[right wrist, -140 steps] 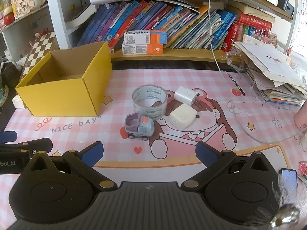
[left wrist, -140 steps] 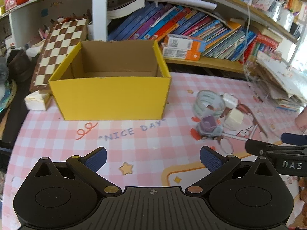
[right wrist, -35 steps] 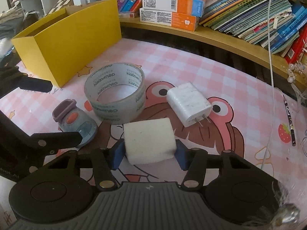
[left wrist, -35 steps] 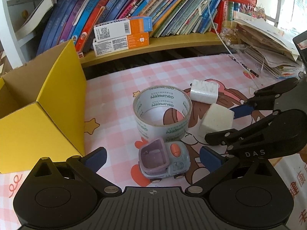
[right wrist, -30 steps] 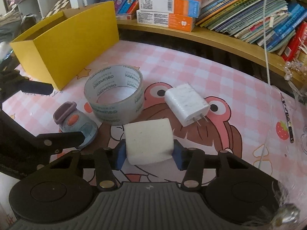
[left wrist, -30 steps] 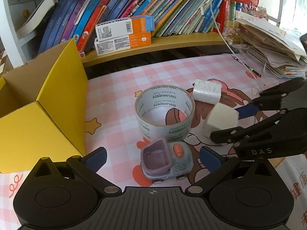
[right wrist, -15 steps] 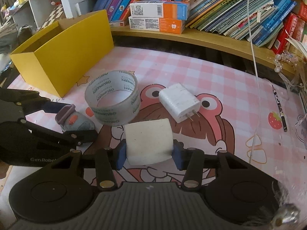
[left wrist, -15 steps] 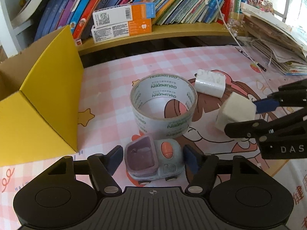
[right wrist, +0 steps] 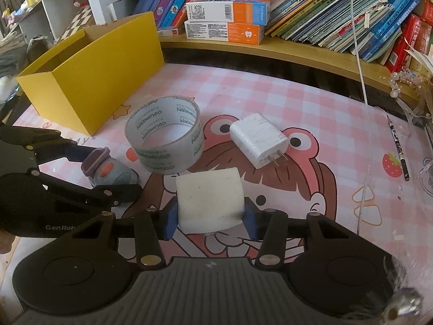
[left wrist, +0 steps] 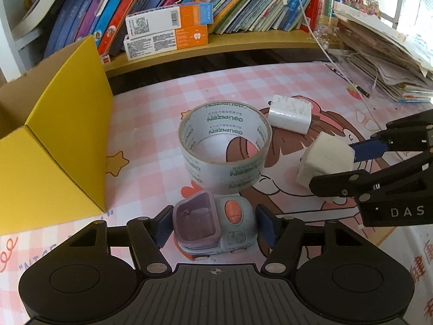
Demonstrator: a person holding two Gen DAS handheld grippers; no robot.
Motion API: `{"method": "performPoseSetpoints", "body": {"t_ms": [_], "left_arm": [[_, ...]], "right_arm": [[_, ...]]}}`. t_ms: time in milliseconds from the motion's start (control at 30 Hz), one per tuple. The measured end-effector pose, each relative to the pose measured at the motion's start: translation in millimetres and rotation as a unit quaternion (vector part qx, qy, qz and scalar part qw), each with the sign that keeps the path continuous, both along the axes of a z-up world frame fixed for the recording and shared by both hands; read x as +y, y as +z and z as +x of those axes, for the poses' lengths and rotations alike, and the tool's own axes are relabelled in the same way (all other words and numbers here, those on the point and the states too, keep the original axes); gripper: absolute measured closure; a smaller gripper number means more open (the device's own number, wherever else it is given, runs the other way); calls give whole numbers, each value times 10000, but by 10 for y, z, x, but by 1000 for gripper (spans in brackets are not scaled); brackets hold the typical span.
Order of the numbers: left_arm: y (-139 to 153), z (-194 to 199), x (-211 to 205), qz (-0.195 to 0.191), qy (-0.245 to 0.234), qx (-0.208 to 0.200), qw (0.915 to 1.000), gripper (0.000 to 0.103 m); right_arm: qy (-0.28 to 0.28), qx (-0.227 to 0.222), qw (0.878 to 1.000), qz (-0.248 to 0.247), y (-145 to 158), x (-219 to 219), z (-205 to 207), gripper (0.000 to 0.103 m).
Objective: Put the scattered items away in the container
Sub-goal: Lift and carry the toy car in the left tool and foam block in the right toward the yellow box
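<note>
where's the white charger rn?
The white charger lies flat on the pink mat, right of the tape roll and just beyond the foam block held in the right gripper; nothing is gripping it.

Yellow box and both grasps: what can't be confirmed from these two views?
- Yellow box floor: hidden by its own walls in the right wrist view and cut off at the frame edge in the left wrist view, so contents are unknown.
- White block underside: hidden by the right gripper.
- Toy truck far side: hidden behind the left gripper fingers in the right wrist view.
</note>
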State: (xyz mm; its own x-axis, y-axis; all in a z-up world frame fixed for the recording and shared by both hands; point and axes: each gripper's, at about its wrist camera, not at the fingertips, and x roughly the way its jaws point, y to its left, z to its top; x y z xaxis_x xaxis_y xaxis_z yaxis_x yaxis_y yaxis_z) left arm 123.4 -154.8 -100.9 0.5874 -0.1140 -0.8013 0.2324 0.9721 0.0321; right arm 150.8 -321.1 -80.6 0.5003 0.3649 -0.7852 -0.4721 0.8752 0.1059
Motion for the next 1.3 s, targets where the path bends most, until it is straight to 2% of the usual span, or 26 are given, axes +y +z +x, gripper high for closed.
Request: {"method": "performPoseSetpoints", "body": {"t_ms": [200, 600, 1000, 1300], "left_arm": [[60, -29, 25, -28, -31, -19, 10000, 40], [372, -275, 106, -173, -187, -211, 9995, 40], [645, -575, 337, -311, -201, -384, 9986, 40], [754, -770, 512, -448, -422, -434, 9972, 40]], "right_arm": [[15, -20, 10000, 1, 18, 7, -14, 57], [49, -217, 9998, 10, 186, 88, -206, 58], [37, -456, 9989, -108, 413, 203, -540, 59], [-103, -524, 9984, -203, 530, 372, -765, 59]]}}
